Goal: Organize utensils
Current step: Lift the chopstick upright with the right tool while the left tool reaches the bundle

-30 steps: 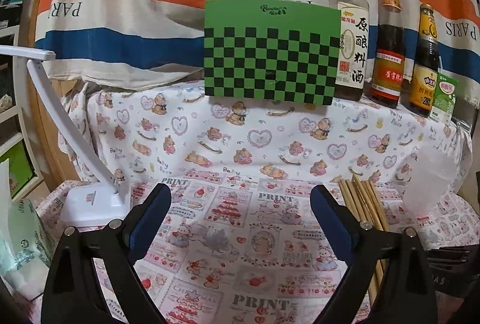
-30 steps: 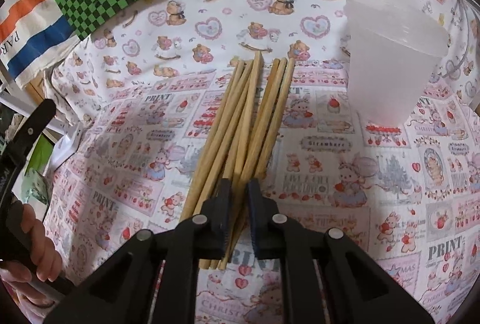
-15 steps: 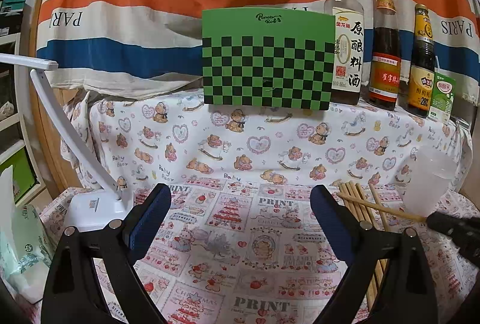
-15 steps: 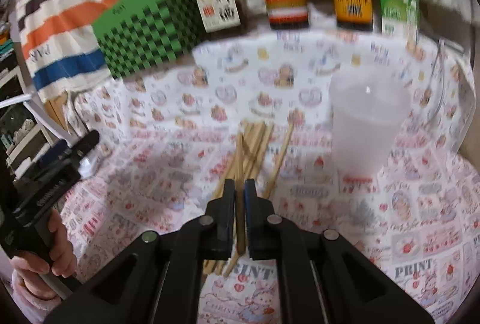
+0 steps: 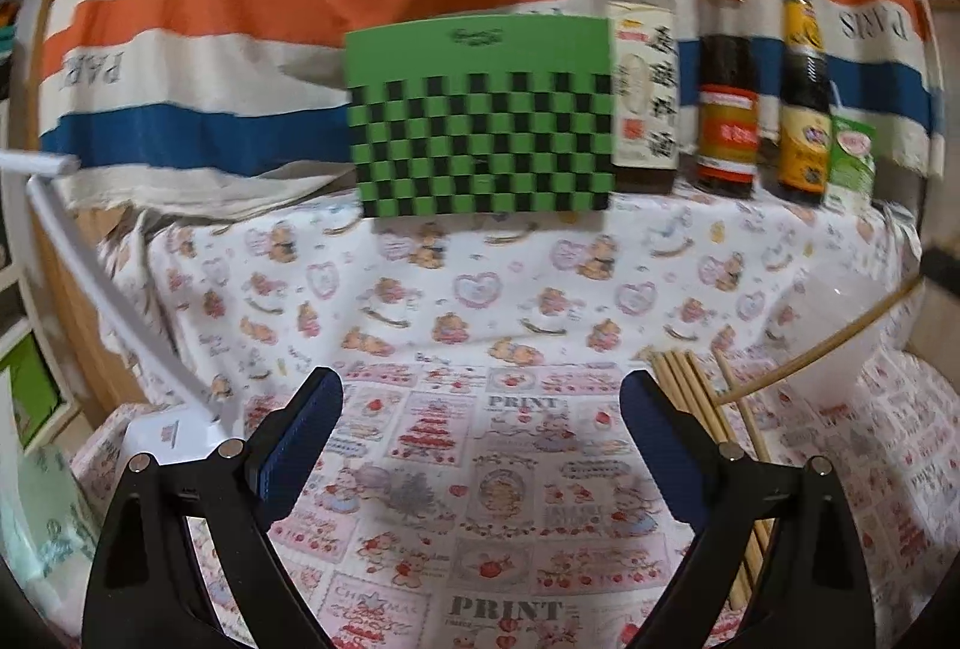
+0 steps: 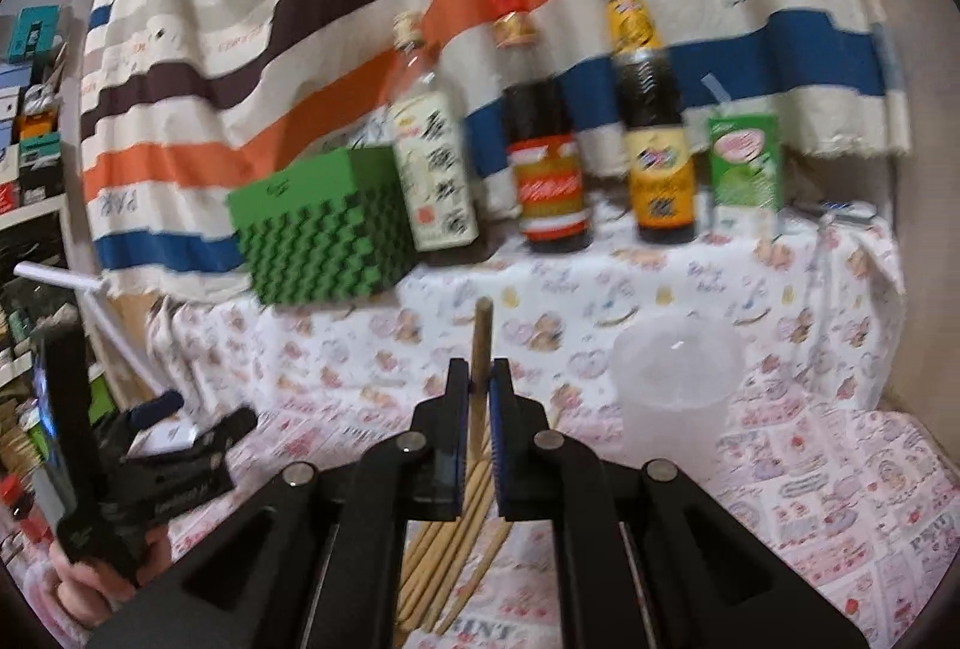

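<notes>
Chopsticks [image 6: 447, 547], plain pale wood, lie in a loose bundle on the printed tablecloth [image 5: 480, 469], whose panels read "PRINT" and "CHRISTMAS"; one chopstick [image 6: 480, 343] is pinched between the pressed-together pads of the right gripper [image 6: 478, 397] and is raised off the cloth, its blunt tip pointing toward the bottles. In the left wrist view that lifted stick [image 5: 822, 343] slants across the translucent plastic cup [image 6: 675, 391], which stands just right of the bundle. Left gripper [image 5: 480, 427] hangs with its jaws spread wide and nothing between them, over a bare stretch of cloth. Behind, a raised ledge carries a green checkered box [image 5: 483, 120], three sauce bottles [image 6: 543, 156] with Chinese labels too blurred to read, and a green carton [image 6: 744, 163]. On the striped drape [image 5: 240, 18] mirrored letters look like "PARIS".
</notes>
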Demonstrator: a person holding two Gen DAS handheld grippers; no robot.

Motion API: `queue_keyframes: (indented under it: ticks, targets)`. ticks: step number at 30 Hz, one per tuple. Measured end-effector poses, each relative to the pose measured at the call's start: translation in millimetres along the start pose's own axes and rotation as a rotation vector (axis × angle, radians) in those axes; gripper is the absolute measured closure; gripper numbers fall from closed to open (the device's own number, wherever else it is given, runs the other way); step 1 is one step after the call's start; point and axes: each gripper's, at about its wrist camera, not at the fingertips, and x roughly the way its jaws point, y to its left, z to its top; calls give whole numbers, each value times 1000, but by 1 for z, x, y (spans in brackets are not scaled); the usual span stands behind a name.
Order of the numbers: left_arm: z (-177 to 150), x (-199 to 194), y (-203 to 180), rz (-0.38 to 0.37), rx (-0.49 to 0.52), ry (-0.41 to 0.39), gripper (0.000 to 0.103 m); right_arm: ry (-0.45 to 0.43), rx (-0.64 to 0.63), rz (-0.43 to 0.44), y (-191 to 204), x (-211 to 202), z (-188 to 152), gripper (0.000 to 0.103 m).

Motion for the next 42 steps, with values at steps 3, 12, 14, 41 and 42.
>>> queue_keyframes:
  ticks: [3,12,14,41,42]
  targets:
    - [10,3,-3,-159,-128,109,25,-72,-27,-51,-6,-11,7,97]
    - [13,45,-95,-294,6,460,72,-122,40,-109,-38,-20,24,97]
    - [7,52,-107,-280,9,493,78,-125,48,-122,-42,-21,25,97]
    - [-5,50,-102,-269,5,443,98,-108,27,-170,-41,-16,22,97]
    - [0,43,-98,-272,-5,398,98,-111,29,-172,-41,-16,22,97]
